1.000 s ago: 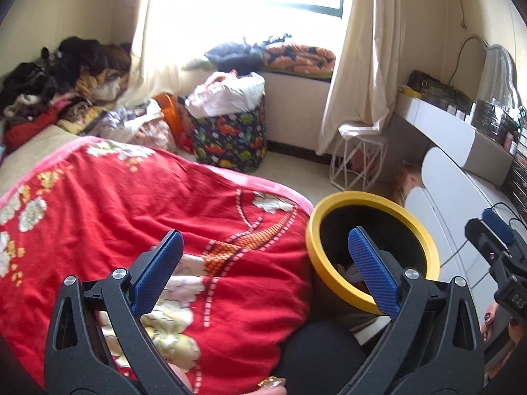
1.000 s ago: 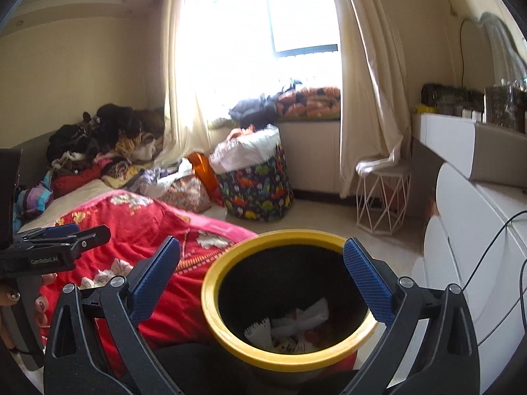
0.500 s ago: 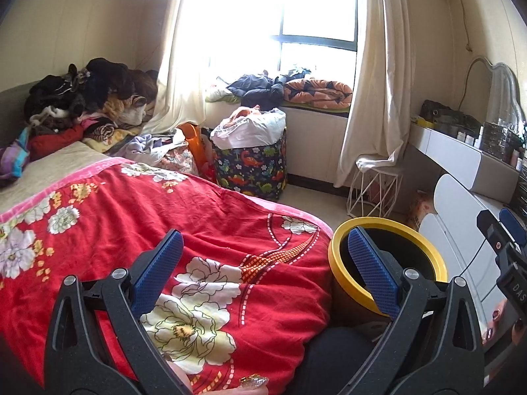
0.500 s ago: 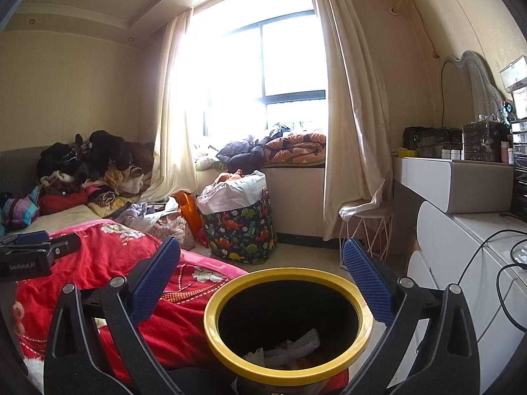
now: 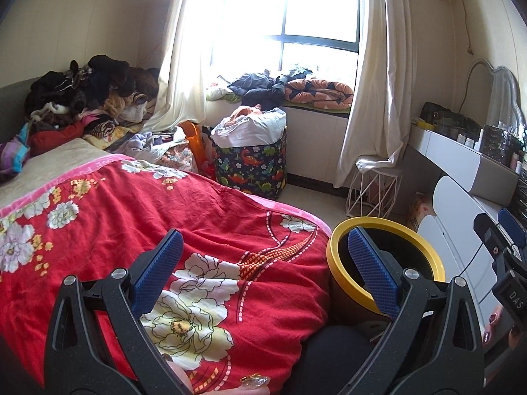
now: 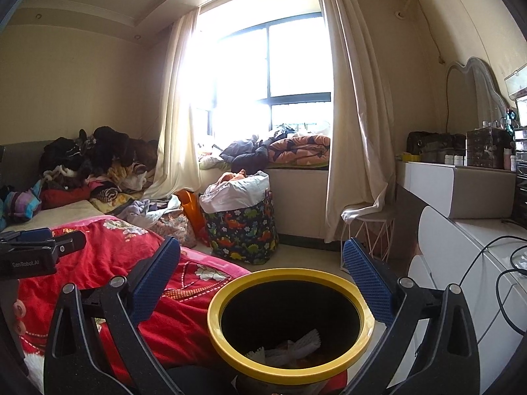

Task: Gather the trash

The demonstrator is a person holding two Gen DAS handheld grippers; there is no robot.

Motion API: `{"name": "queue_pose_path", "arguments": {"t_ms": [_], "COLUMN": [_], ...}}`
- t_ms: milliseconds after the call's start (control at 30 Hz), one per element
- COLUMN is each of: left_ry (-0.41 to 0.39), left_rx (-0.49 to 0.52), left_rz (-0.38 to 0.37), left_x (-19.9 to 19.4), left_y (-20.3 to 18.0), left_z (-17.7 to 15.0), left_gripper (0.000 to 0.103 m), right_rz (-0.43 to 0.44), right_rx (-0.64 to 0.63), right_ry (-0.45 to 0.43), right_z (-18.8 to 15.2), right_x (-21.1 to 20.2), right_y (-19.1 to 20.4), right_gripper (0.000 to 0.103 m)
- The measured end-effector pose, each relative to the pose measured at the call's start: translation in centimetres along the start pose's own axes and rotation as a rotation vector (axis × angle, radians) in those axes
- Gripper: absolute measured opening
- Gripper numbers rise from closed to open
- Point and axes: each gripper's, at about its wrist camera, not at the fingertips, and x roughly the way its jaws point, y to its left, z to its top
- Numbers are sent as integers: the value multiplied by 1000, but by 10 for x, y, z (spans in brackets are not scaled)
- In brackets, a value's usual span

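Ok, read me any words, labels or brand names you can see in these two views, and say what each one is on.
"GenRobot.AI": white print on the left gripper, seen at the left edge of the right wrist view.
"DAS": white letters, cut off by the frame edge, on the right gripper in the left wrist view.
Bottles on the dresser: labels too small to read.

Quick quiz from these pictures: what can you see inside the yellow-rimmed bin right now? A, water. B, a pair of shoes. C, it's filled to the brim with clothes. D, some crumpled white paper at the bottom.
D: the right wrist view looks down into the bin, where crumpled white paper lies at the bottom, far below the rim.
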Motion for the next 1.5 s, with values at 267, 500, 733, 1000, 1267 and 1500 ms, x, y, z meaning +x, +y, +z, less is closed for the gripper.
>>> {"name": "queue_pose_path", "arguments": {"t_ms": [267,500,733,1000,1267,1500], "left_ry": [-3,-3,-3,-3,-2,-4], "left_rx": [-3,-3,-4,-4,-4,-5], "left_rz": [0,0,1,0,0,1], "left_x": [-1,-1,-1,-1,-1,-1], "left_y": [1,0,0,0,1,0], "left_z": [0,-1,-1,-1,0,-1], "left_gripper": [92,92,92,92,92,92], "right_rz": [-6,-7,-7,-7,-7,-7], "right_rx": [2,2,1,1,1,2], "right_ry": [4,3,4,3,4,7], "right_z": [-3,-3,-4,-3,-3,-3], "right_x": [-1,-1,-1,-1,0,-1], "right_y": [0,0,0,-1,-2,-2], "right_gripper": [97,97,97,97,97,97]}}
